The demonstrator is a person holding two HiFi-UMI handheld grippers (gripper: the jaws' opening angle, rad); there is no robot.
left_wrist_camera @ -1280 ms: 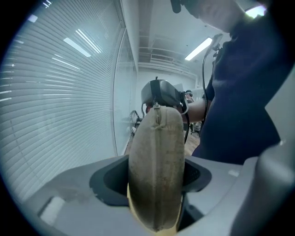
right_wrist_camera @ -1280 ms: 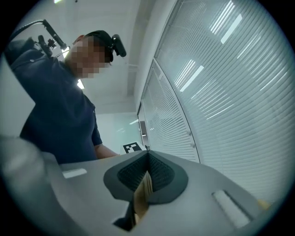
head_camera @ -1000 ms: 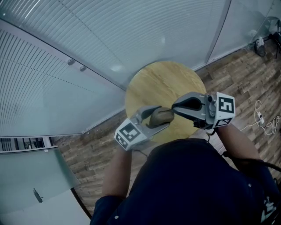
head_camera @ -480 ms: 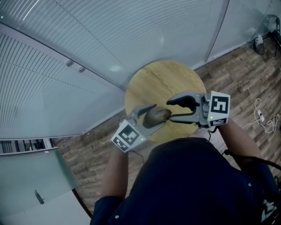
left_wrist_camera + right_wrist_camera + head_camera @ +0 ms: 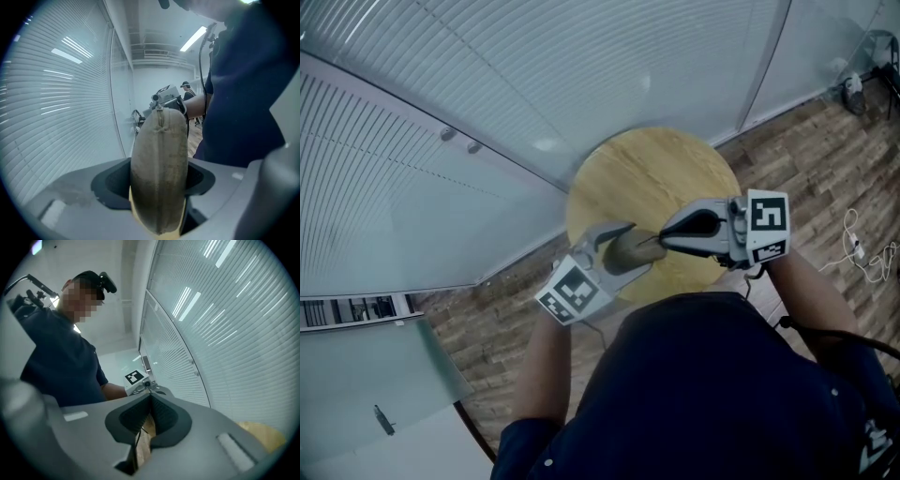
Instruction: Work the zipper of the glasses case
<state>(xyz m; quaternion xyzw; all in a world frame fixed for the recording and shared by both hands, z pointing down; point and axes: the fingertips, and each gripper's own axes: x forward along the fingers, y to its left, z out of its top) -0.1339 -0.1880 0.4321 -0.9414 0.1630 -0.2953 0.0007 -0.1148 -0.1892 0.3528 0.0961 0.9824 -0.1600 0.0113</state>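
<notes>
Closing again after spreading a moment ago, right gripper [image 5: 664,238] jaws pinch the pull [image 5: 160,111]; left gripper [image 5: 628,251] jaws clamp the case [image 5: 159,173]; regrip seemingly done, ready to slide

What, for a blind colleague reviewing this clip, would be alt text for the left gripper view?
A tan fabric glasses case stands clamped between the left tool's dark pads, its zipper seam facing the camera. The right tool, shut, meets the case's far tip; slatted blinds fill the left, a navy-clad torso the right.
</notes>
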